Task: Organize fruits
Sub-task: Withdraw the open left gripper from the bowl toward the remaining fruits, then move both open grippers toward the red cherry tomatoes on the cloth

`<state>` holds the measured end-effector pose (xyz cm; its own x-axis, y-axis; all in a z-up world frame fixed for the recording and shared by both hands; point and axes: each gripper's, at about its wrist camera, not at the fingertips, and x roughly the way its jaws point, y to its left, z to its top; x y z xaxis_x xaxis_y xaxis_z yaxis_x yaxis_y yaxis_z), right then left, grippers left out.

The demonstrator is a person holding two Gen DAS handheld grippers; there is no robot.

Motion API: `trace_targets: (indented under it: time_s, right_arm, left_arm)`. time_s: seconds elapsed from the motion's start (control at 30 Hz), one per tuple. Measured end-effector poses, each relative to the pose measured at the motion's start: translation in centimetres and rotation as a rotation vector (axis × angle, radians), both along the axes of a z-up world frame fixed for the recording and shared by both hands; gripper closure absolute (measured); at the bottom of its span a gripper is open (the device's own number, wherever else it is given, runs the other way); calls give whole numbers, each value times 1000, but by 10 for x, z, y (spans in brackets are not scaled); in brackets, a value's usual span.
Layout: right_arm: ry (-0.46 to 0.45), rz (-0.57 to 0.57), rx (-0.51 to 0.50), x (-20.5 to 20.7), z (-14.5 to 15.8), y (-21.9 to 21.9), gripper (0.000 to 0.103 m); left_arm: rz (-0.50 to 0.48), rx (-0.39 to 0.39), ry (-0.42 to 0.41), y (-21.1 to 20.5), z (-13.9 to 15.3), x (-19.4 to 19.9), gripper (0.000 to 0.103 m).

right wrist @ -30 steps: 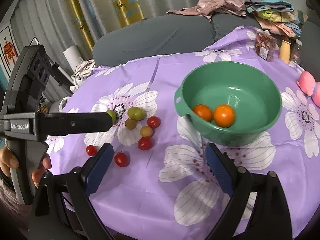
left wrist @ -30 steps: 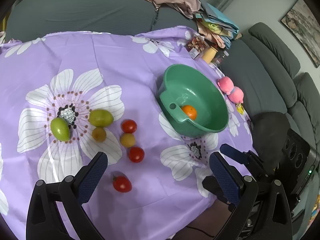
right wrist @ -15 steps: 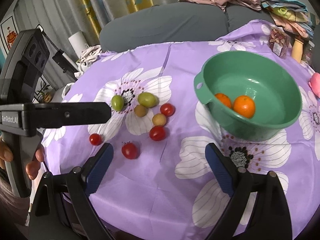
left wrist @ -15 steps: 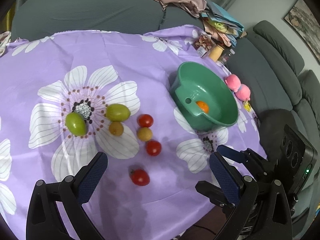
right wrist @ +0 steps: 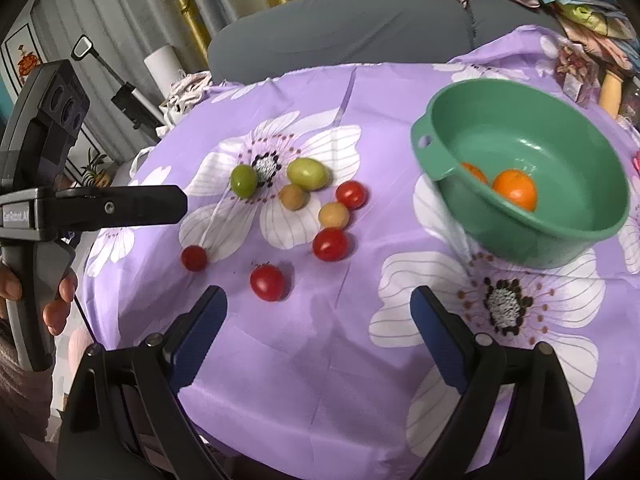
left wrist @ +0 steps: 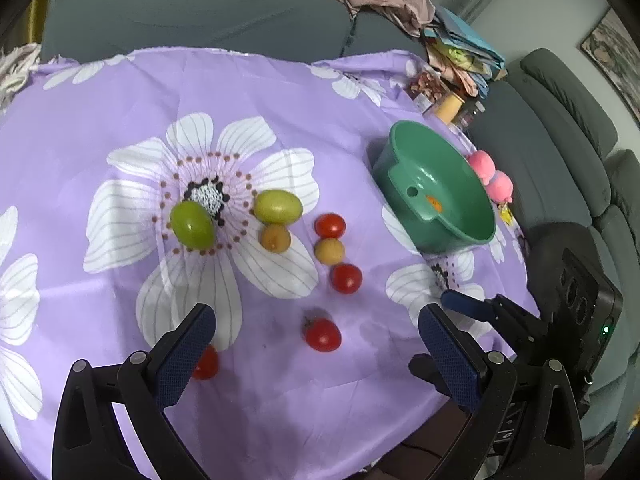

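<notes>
Purple flowered cloth is covering the tabletop (right wrist: 320, 360), where a green bowl (right wrist: 560, 240) is holding two oranges (right wrist: 515, 189) while red tomatoes (right wrist: 267, 282) and green fruits (right wrist: 306, 172) are lying left of the bowl, and both the left hand-held gripper (left wrist: 316, 338) and right hand-held gripper (right wrist: 319, 312) are hovering spread and empty.

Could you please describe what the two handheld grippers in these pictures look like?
The left gripper and the right gripper look alike: black plastic frames with silver screws, each with two fingers faced with textured dark blue pads. Seen from the side, the left unit's dark grey handle bears white lettering and a boxy head with round lenses.
</notes>
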<state>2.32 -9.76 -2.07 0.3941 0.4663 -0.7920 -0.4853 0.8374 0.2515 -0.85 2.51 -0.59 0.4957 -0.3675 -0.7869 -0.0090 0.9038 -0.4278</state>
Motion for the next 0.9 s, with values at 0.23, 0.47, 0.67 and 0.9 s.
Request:
trace_targets:
  time_s: [0.23,0.47,0.67,0.9]
  right_arm:
    - [28,24,-6,3,-9,9,9]
    - [54,36,-9,9,-19,17,10]
    - [63,39,-8,15,-22,22,10]
    - [93,71,5,19,-29,28,12]
  left_arm:
    - [6,-7,27,5,-12,1,2]
    - [7,-9,45,12,-23,3,2]
    - [5,-13,50,17,-29,6,2]
    - [-28,-2,49,17,-30,4,2]
